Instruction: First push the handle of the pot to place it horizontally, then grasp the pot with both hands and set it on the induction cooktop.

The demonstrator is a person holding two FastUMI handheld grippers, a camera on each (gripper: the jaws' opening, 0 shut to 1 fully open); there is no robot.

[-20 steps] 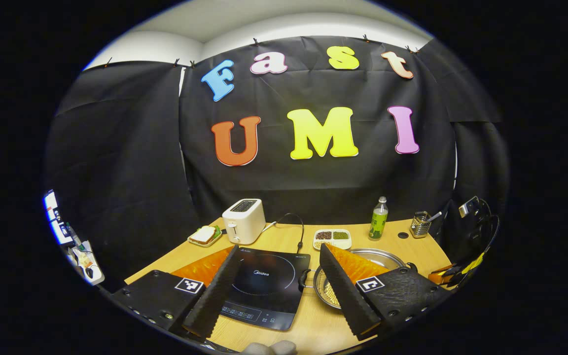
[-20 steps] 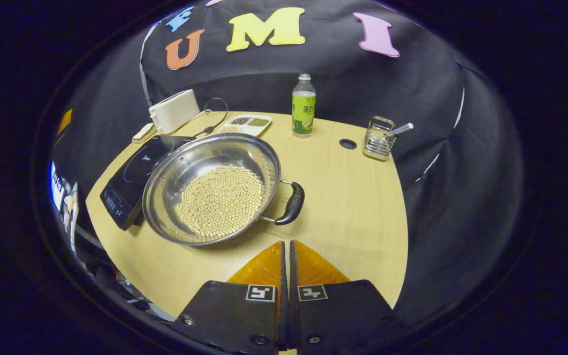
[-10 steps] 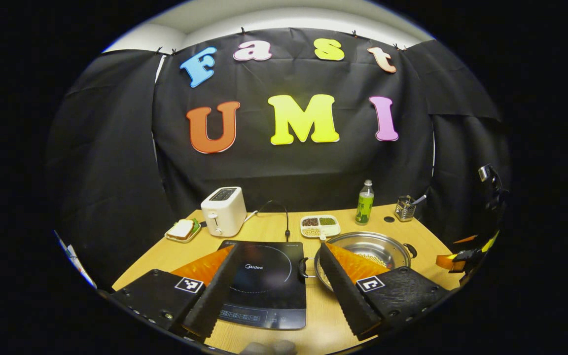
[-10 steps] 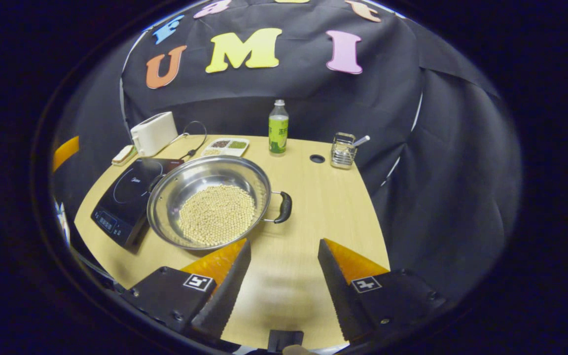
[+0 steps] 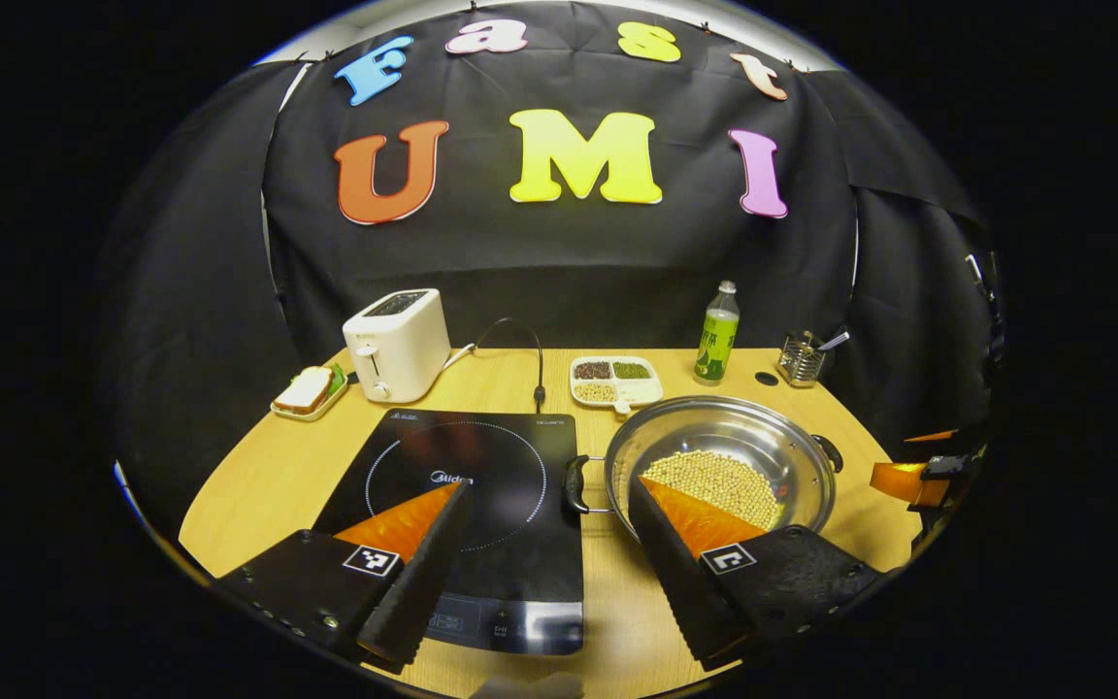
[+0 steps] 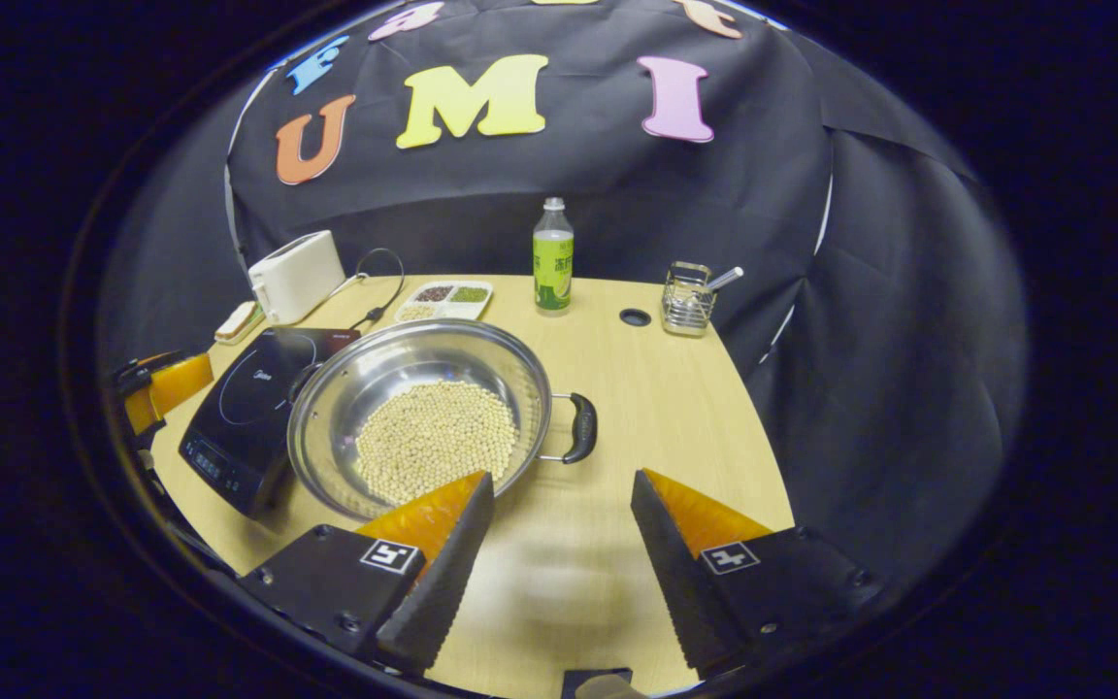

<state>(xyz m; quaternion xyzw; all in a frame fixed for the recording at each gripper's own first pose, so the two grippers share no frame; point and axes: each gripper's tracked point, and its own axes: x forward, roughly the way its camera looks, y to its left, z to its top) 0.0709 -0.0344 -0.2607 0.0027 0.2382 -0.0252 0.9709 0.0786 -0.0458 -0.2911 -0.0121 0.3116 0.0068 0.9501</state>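
Note:
A steel pot point(image 5: 726, 422) holding pale beans stands on the wooden table just right of the black induction cooktop point(image 5: 481, 456). Its black handles point left point(image 5: 575, 482) and right point(image 5: 829, 452). My left gripper point(image 5: 549, 485) is open above the cooktop's near right edge, and its right finger overlaps the pot's near rim. In the right gripper view the pot point(image 6: 394, 364) is at centre left and its near handle point(image 6: 581, 428) sticks out to the right. My right gripper point(image 6: 562, 478) is open just short of that handle and touches nothing.
Along the back stand a white toaster point(image 5: 396, 345), a sandwich plate point(image 5: 307, 391), a divided tray of beans point(image 5: 614, 379), a green bottle point(image 5: 717, 332) and a wire holder point(image 5: 800, 357). A cable point(image 5: 520, 340) runs to the cooktop. The table's edge curves close on the right.
My right gripper went from shut to open, drew back, then came closer to the pot's right handle. The left gripper tipped down and closer to the cooktop and pot.

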